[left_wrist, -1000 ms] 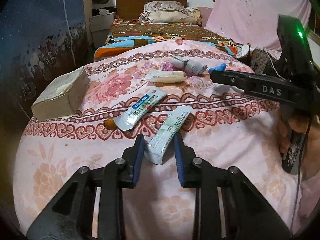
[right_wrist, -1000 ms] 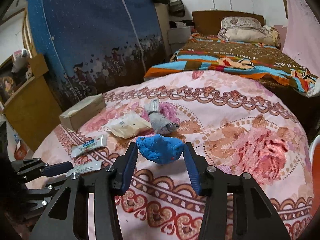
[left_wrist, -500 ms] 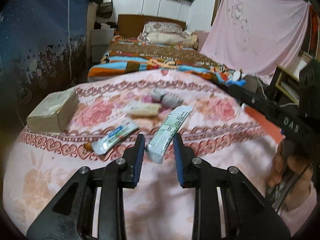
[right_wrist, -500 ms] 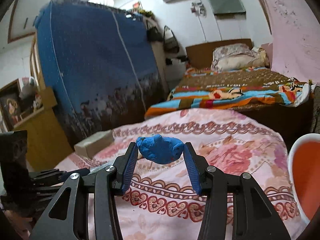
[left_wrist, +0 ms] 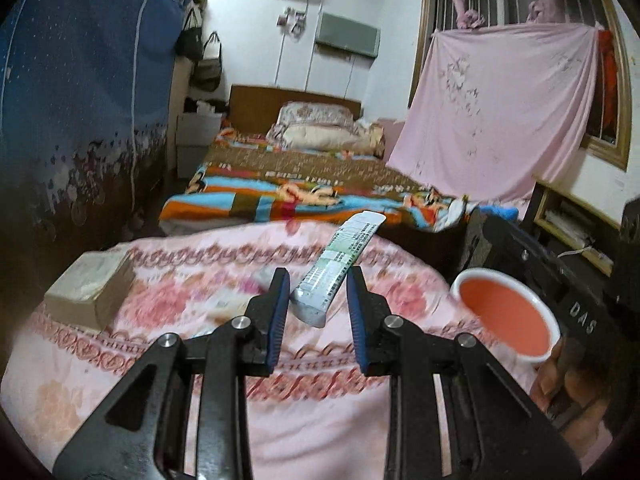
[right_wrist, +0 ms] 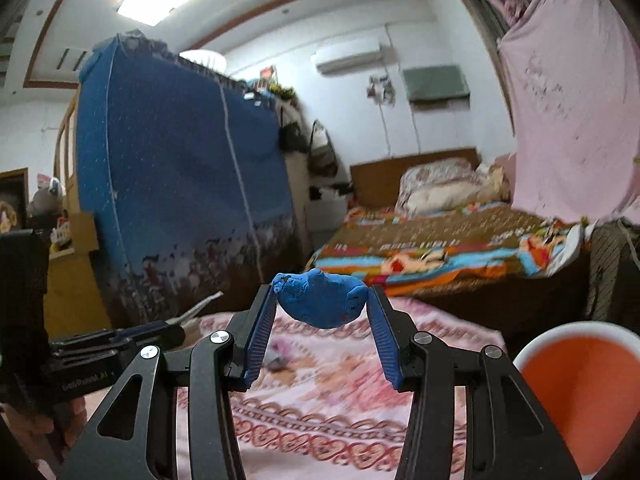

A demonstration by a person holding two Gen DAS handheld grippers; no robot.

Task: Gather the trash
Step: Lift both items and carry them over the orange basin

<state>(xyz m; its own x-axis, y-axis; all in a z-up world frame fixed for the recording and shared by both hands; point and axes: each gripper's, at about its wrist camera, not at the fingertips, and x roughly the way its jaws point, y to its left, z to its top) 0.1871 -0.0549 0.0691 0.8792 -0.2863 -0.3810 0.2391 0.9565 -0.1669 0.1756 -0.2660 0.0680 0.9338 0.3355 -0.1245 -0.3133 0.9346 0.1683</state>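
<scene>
The left gripper [left_wrist: 318, 298] has its jaws drawn narrow, pinching the lower end of a flattened white tube [left_wrist: 341, 262] with green print; the tube slants up and away to the right, lifted off the bedspread. The right gripper [right_wrist: 323, 330] stands about half open, its 2 blue pads clamped on either side of a crumpled blue wad [right_wrist: 320, 304], which hangs in the air between the fingertips. A hand [left_wrist: 568, 388] wraps the right gripper's handle at the lower right of the left view.

The tube is creased and squashed at its gripped end. The wad is lumpy, with small dark specks on it.

Below both grippers lies a pink floral bedspread [left_wrist: 192, 360] with red scroll borders. A pale rectangular box [left_wrist: 90, 290] sits on its left side. To the right, just beside the bed, stands a bin [left_wrist: 506, 314] with a white rim and orange inside. Beyond is a second bed [left_wrist: 304, 188] with a colourful striped blanket, pillows and a wooden headboard. A blue fabric wardrobe [right_wrist: 184, 184] fills the left wall, and a pink sheet [left_wrist: 496, 112] hangs over the window on the right.
</scene>
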